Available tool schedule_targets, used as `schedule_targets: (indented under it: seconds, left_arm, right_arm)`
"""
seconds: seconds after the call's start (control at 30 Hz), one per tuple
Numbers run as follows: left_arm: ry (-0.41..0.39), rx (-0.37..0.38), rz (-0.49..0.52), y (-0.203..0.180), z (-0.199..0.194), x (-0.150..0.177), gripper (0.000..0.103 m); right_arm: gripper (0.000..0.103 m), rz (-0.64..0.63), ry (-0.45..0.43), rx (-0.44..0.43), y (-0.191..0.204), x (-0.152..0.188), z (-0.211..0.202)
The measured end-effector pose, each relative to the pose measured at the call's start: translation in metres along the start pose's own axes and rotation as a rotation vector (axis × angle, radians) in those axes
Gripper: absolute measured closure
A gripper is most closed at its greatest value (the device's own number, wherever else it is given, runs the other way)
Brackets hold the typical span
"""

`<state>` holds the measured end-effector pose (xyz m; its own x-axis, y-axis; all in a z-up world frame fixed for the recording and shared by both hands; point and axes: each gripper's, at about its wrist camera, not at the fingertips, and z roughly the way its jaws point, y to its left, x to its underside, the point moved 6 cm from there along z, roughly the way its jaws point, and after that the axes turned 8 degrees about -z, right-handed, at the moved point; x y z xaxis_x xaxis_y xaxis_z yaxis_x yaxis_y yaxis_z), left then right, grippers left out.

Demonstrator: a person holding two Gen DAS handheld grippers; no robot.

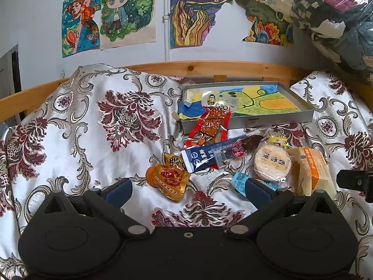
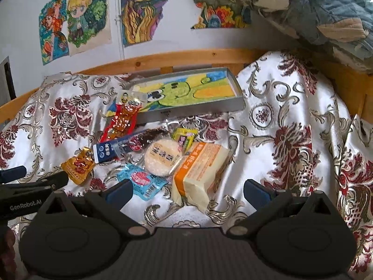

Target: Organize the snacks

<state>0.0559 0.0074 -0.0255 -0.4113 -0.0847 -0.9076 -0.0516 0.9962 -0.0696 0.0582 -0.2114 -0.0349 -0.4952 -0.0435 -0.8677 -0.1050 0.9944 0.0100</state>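
Floral bedspread (image 1: 70, 121) is carrying everything: both the left gripper (image 1: 188, 187) and right gripper (image 2: 188, 189) are hovering with jaws wide apart, empty, over snack packets (image 2: 186, 161) lying mid-bed before a shallow box (image 1: 291, 113) near the wooden rail.

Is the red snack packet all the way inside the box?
No, half in. The red snack packet hangs over the front wall of the shallow grey box, its lower end down on the floral cloth.
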Motion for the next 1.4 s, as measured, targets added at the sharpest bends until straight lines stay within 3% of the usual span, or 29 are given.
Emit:
schedule_targets:
  seconds: [0.23, 0.73, 0.87, 1.17, 1.4]
  left_arm:
    - [0.003, -0.013, 0.019, -0.004, 0.008, -0.009, 0.001]
    - [0.042, -0.039, 0.063, -0.012, 0.047, -0.015, 0.001]
    - [0.043, 0.020, 0.126, -0.025, 0.061, -0.018, 0.001]
    - [0.062, 0.158, 0.259, -0.049, 0.089, -0.014, 0.001]
    - [0.120, 0.211, 0.278, -0.052, 0.101, 0.000, 0.001]
  right_arm:
    - [0.000, 0.004, 0.080, -0.017, -0.004, -0.004, 0.015]
    - [0.000, -0.066, 0.156, -0.066, -0.016, -0.023, 0.044]
    - [0.000, -0.052, 0.192, -0.056, -0.025, -0.022, 0.059]
    - [0.000, -0.051, 0.224, -0.129, -0.023, -0.027, 0.096]
    - [0.000, 0.009, 0.228, -0.133, -0.017, -0.032, 0.122]
